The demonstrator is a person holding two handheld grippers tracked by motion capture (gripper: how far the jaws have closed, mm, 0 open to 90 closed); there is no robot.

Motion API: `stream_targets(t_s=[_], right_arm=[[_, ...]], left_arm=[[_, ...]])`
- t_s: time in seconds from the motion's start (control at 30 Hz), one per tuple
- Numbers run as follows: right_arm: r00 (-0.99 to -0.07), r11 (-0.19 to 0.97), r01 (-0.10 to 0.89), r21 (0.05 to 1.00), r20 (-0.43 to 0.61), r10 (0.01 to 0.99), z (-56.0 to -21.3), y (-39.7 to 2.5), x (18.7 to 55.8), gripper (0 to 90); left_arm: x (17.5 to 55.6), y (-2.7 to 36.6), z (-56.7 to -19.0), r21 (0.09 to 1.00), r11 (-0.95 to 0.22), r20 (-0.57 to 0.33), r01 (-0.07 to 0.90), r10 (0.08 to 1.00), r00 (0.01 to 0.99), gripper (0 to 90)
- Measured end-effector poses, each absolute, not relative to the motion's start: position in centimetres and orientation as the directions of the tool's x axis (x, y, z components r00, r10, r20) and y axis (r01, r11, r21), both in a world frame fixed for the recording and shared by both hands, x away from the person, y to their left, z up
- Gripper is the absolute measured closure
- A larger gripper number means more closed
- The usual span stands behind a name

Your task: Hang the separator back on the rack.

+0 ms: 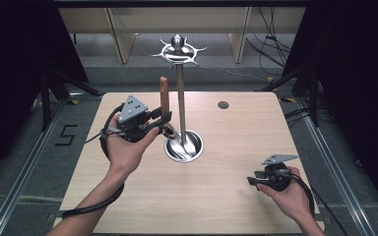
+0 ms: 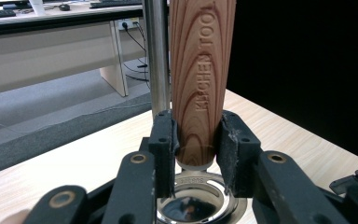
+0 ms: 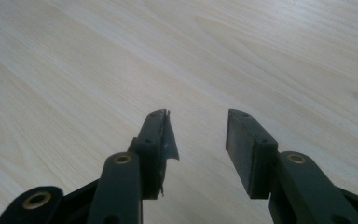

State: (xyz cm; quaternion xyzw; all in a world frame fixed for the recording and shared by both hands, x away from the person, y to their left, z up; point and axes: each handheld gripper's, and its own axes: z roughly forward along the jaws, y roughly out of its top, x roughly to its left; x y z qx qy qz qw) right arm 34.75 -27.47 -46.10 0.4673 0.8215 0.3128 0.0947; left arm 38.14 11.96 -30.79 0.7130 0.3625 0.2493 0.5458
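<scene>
Both forearms are bare, no sleeves in sight. The left hand-held gripper (image 1: 161,121) is black, with a grey three-cornered plate on top dotted with small dark holes, and a thick black cable trailing from it. The right hand-held gripper (image 1: 252,178) matches: black body, grey plate, black cable. Up close, the jaws are matte black with brass-coloured pivot rivets, small screws and worn, frayed padding.
</scene>
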Motion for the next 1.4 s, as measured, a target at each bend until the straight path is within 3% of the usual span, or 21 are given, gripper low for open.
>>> stream_targets(t_s=[0.33,0.87,1.4], right_arm=[[-0.546,0.353,0.683,0.640,0.125,0.829,-46.5,-27.3,34.8,59.2],[-0.546,0.377,0.715,0.589,0.134,0.827,-45.9,-27.5,34.8,59.2],[-0.545,0.366,0.709,0.603,0.139,0.827,-46.1,-27.5,34.8,59.2]], left_arm=[[38.2,11.5,-30.2,0.963,-0.141,-0.027,0.228,0.797,0.604,68.1],[38.4,11.1,-29.8,0.965,-0.132,-0.027,0.226,0.810,0.586,68.2],[38.7,10.6,-29.2,0.969,-0.133,-0.006,0.208,0.829,0.559,68.1]])
